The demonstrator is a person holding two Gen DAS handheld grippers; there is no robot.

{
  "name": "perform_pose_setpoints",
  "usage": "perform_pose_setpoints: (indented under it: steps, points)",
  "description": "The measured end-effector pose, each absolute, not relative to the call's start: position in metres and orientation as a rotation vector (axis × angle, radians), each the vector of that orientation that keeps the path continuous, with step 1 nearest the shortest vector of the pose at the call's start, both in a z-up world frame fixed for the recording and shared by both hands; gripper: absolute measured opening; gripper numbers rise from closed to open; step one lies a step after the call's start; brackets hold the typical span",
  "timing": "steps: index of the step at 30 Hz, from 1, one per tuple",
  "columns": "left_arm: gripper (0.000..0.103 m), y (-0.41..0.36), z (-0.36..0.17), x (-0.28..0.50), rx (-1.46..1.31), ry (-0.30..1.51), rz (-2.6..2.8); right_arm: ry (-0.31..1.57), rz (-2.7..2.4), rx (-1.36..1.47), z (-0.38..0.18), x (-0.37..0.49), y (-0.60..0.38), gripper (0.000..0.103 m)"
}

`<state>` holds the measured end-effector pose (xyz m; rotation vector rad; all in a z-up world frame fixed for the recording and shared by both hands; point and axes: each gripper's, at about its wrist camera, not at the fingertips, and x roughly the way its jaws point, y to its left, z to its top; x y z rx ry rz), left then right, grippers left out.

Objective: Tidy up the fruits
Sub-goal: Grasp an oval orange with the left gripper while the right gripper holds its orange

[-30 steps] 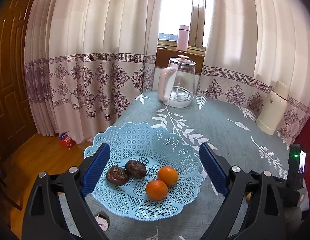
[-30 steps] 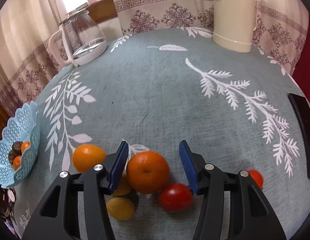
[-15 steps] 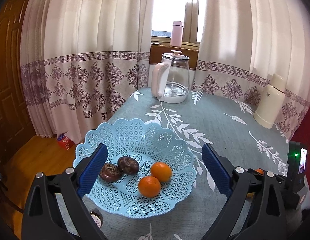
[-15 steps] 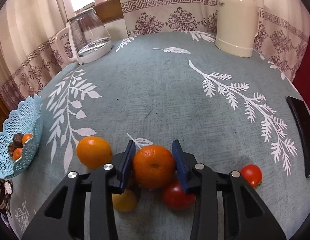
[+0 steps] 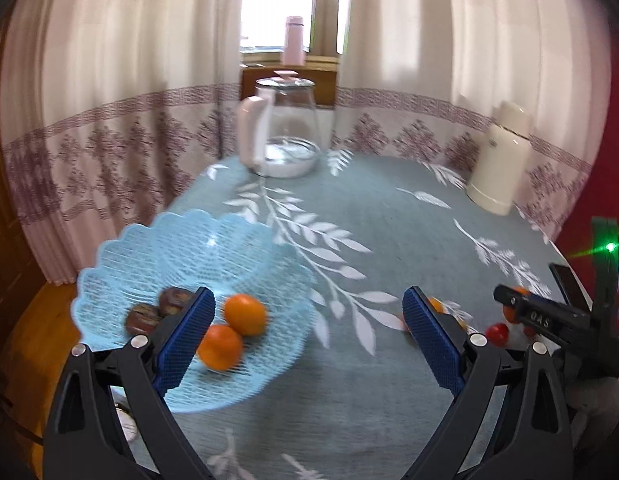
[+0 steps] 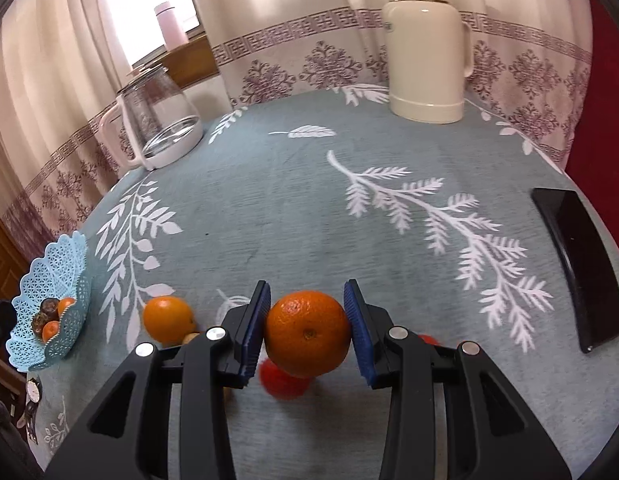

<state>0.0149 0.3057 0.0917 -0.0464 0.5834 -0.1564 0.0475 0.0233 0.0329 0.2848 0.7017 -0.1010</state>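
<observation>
While your left gripper [image 5: 305,338] hangs wide and empty above the cloth, the blue basket [image 5: 121,256] sits under its left finger, holding two oranges and two dark fruits, presumably the sorting target. Kettle [image 5: 283,128] and flask [image 5: 499,160] stand well back.

Right wrist view: your right gripper [image 6: 307,326] has both pads pressed on the orange [image 6: 307,334]. A red fruit [image 6: 283,380] lies underneath, a second orange [image 6: 167,318] to the left on the way to the basket; a phone [image 6: 581,264] lies far right

L tool [image 5: 305,336] wide, R tool [image 6: 307,330] clamped
</observation>
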Motion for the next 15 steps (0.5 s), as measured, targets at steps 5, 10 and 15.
perform_pose_setpoints:
  steps: [5,10,15]
  points:
    - [0.096,0.279,0.084,0.020,-0.033,0.613,-0.225,0.699,-0.110,0.301,0.028,0.047,0.015,0.039]
    - [0.095,0.251,0.081,0.025,0.015,0.629,-0.279,0.687,-0.098,0.313,0.026,0.046,0.013,0.039]
    - [0.087,0.229,0.077,0.035,0.036,0.653,-0.330,0.672,-0.083,0.328,0.025,0.043,0.011,0.039]
